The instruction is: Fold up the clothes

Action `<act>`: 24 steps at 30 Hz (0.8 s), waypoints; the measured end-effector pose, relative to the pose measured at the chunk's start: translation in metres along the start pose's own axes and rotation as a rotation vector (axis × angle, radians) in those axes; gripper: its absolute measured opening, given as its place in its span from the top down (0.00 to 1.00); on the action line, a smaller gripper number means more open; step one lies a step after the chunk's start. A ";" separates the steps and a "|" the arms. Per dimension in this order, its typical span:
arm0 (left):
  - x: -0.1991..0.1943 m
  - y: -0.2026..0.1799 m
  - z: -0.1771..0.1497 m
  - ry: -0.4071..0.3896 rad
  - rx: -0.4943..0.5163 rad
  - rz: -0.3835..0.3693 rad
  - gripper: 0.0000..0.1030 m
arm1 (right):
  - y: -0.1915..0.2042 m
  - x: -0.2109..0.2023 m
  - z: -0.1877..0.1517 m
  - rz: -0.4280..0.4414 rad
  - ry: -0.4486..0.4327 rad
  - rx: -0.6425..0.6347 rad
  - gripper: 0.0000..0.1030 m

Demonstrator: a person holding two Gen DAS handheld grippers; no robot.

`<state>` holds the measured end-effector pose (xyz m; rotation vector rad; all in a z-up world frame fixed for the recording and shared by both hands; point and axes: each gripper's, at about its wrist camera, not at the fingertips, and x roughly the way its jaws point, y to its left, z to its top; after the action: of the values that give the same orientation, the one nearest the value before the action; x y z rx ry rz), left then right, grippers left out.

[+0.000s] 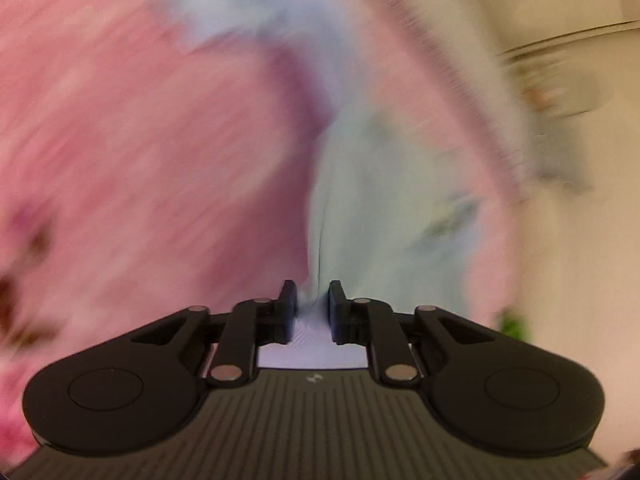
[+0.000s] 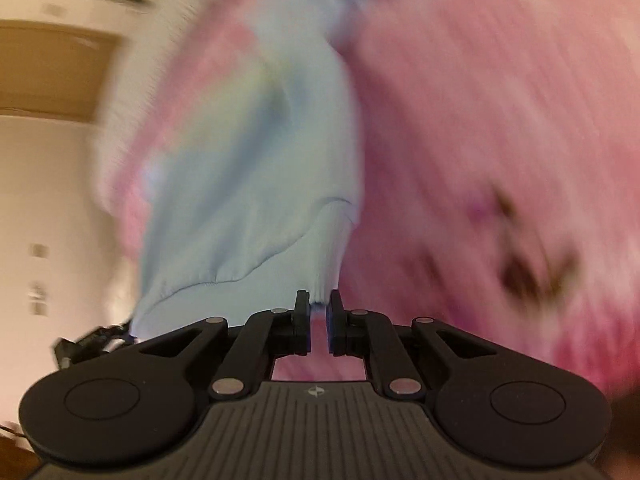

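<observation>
**Gripping a pale blue garment at both ends over a pink cover**

Pinching the fabric from two sides, both grippers hold the same pale blue garment (image 1: 384, 208), and both wrist views are smeared with motion blur. The left gripper (image 1: 312, 308) is clenched on a bunched fold of the cloth — its black pads sit close together with the blue fabric squeezed between them and rising away above. The right gripper (image 2: 319, 320) is nearly closed on a ribbed edge of the garment (image 2: 256, 184), perhaps a cuff or hem, which enters the narrow gap between its pads from above; a seam curves across the cloth just above the gripper.

The garment hangs stretched above a pink patterned cover (image 1: 140, 140) that fills most of both views — the surface under it is too blurred to name. Dark brownish marks (image 2: 528, 268) show on the pink cover in the right wrist view. Cream wall (image 2: 52, 184) and a tan panel (image 2: 52, 72) lie at the far left of that view. A dark object (image 2: 84, 340) shows at the garment's lower left corner; I cannot tell what it is.
</observation>
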<state>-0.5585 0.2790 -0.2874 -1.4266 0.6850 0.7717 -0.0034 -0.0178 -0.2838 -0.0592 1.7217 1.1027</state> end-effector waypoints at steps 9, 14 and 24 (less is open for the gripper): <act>0.030 0.045 -0.037 0.036 0.054 -0.008 0.45 | -0.012 0.040 -0.049 -0.266 -0.209 0.024 0.30; 0.057 0.052 -0.044 -0.012 0.030 -0.036 0.42 | -0.011 0.071 -0.040 -0.309 -0.260 -0.030 0.29; 0.047 0.033 -0.076 -0.031 0.014 -0.111 0.92 | 0.017 0.027 -0.043 -0.291 -0.258 -0.161 0.94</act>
<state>-0.5544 0.2055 -0.3482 -1.4247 0.5817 0.6996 -0.0555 -0.0260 -0.2921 -0.2502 1.3441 0.9825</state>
